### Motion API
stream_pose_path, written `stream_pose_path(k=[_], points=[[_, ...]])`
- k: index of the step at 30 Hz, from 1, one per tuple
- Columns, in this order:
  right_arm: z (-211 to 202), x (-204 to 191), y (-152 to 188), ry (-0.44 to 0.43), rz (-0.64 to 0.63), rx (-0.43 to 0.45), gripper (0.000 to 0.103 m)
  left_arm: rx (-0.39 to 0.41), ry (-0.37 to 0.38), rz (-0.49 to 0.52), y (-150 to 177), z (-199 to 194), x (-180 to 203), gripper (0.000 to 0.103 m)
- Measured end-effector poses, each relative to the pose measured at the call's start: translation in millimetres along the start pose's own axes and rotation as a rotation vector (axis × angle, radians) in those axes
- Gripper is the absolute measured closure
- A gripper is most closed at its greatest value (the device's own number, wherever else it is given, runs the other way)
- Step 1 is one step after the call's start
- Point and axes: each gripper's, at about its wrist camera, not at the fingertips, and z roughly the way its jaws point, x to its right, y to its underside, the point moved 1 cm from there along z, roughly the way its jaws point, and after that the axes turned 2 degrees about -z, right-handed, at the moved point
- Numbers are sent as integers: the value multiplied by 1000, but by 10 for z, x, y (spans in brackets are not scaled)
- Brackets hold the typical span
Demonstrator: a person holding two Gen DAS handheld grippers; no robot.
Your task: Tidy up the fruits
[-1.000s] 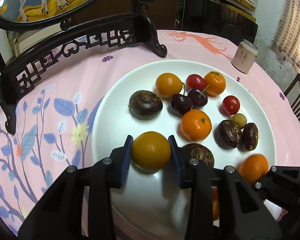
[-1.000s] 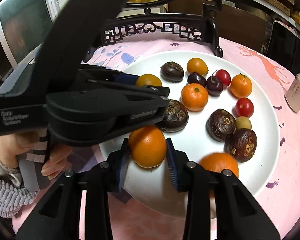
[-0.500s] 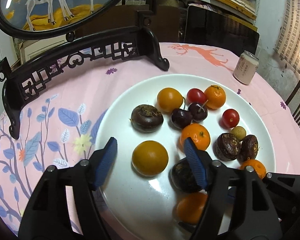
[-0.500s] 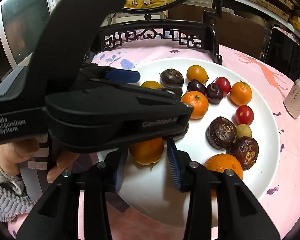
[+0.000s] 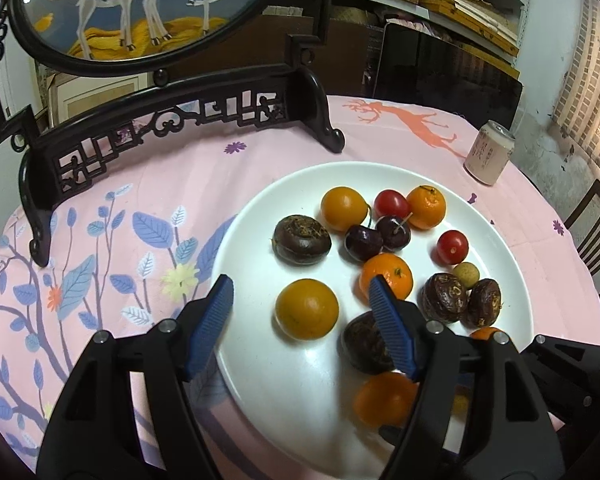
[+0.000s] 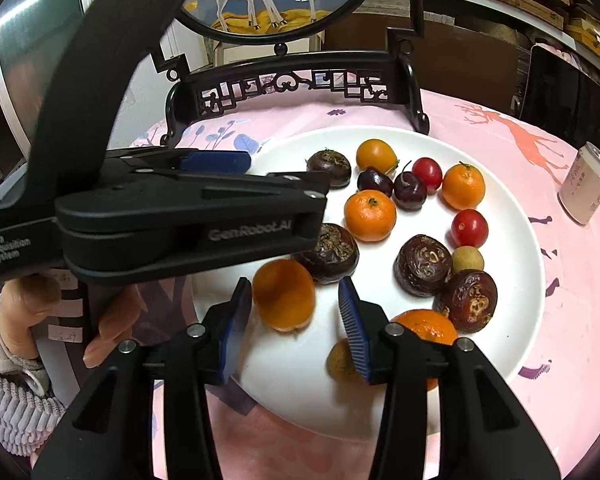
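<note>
A white plate [image 5: 300,380] [image 6: 516,216] on the pink tablecloth holds several fruits: oranges, dark water chestnuts, cherries, red tomatoes and small longans. My left gripper [image 5: 302,320] is open, its blue pads either side of a yellow-orange fruit [image 5: 307,309] that rests on the plate. My right gripper [image 6: 296,312] is open around an orange [image 6: 284,295], blurred, lying on the plate's near edge. The left gripper body [image 6: 180,216] crosses the right wrist view. A dark chestnut [image 5: 364,346] [image 6: 332,254] lies between the two fruits.
A black carved wooden stand [image 5: 172,128] [image 6: 296,84] with a round deer picture rises behind the plate. A drink can [image 5: 489,152] [image 6: 586,182] stands at the table's right side. A dark chair [image 5: 598,236] is beyond the right edge.
Both grippers have opened and let go of their fruits, which now rest on the plate. Both have drawn back and up from the plate.
</note>
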Motion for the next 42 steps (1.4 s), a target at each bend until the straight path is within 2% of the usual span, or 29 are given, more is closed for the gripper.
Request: stream_pose_path(k=[5,8,11,14,18,22,30,34,42], points=[[-92,-17,29,3,5,22,54,25,-39,14,90,-136,50,21],[-140,-30,56,27,-3,39,51,18,-33,12,156,-176,74,21],[-189,-16,93,59,-12,50,41,12,-35,1,223,-227,104,20],[-245,8,145,69,-18,57,41,30,-50,-16,277,-330,95,14],[-339,118,247,88,22,64,41,62,-96,-57,376,-507,29,12],[-477,235,322,83,87,86,41,68,-89,-95,515,-653,-18,11],[-756,220,535,84,119,113,41,89,-131,-26,888,-915,224,10],[-944,192,684,97,135,153,41,124,-152,4,1086,-1085,354,6],[-1229,111,987,127,150,210,41,196,-194,42,1395,-1412,522,4]])
